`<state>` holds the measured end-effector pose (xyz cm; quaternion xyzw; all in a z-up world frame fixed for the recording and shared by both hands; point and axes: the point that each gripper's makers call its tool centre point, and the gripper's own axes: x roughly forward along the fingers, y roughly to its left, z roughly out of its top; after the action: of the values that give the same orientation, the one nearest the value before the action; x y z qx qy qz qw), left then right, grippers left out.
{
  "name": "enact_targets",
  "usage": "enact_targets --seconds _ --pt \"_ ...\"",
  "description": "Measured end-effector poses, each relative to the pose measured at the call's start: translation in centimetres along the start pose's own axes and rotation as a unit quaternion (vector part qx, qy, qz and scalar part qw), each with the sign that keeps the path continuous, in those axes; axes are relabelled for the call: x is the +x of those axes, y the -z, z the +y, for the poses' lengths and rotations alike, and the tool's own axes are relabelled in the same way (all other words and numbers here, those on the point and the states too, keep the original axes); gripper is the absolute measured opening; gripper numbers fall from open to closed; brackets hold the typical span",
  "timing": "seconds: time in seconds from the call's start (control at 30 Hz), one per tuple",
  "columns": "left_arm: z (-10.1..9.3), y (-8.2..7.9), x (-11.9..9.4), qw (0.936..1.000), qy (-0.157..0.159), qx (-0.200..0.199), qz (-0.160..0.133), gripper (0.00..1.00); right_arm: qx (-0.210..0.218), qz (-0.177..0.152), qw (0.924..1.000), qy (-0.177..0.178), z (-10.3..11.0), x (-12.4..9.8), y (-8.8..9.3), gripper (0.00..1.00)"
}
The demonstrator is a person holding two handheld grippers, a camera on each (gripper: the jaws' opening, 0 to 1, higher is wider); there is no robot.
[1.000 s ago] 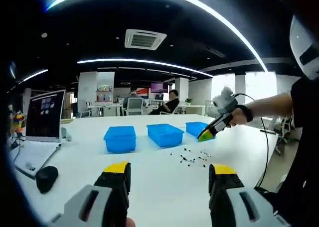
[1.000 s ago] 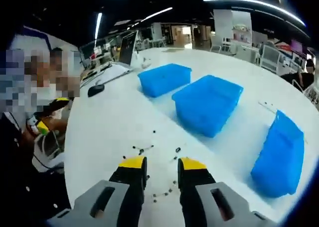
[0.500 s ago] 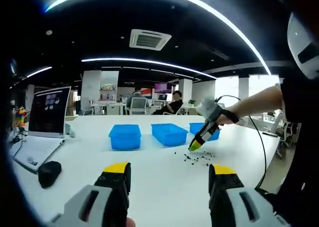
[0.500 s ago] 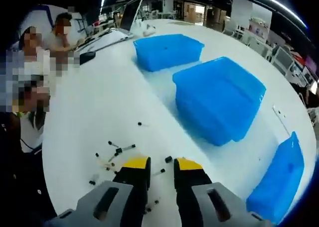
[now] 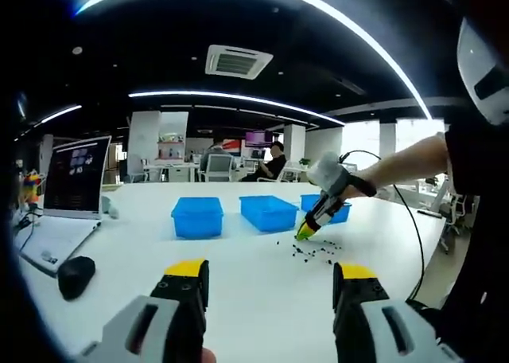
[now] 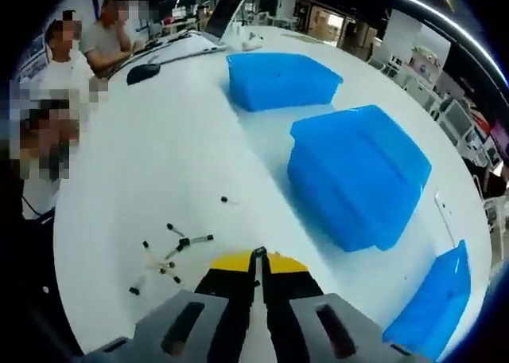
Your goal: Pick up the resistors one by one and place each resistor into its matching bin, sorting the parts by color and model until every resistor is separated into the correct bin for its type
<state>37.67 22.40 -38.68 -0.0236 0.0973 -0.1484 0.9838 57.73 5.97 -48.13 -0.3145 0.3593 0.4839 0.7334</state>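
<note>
My right hand-held gripper [image 6: 256,261] is down at the white counter [image 6: 151,164] with its yellow-tipped jaws clenched together; a thin dark piece sticks up at the seam, possibly a resistor, though I cannot tell. Loose resistors [image 6: 171,247] lie scattered just to its left, with three blue bins [image 6: 358,176] farther off. My left hand-held gripper [image 5: 270,271] hangs released over the near counter.

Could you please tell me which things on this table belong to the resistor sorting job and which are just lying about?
Belonging to the job:
- resistors scattered on the table
- three blue bins
- right gripper, fingers closed
- left gripper, open

Lying about:
- laptop
- mouse
</note>
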Motion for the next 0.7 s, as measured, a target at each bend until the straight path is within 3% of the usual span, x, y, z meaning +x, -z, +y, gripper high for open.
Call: enact_targets --seconds 0.17,0.33,0.53,0.7 --pt "-0.3 -0.1 -0.1 1.0 0.002 0.0 -0.001 0.64 0.033 -0.007 0.9993 -0.013 0.4 0.3 -0.6 0.21" --pt "-0.3 -0.2 -0.1 1.0 0.002 -0.001 -0.001 0.64 0.036 -0.007 0.9993 -0.009 0.4 0.5 -0.9 0.22" --pt "-0.5 -0.2 0.0 1.0 0.006 0.0 0.001 0.64 0.037 -0.009 0.9992 -0.008 0.5 0.8 -1.2 0.19" --pt "-0.5 -0.2 0.2 1.0 0.007 0.0 0.001 0.64 0.011 -0.005 0.9999 -0.009 1.1 0.9 -1.4 0.09"
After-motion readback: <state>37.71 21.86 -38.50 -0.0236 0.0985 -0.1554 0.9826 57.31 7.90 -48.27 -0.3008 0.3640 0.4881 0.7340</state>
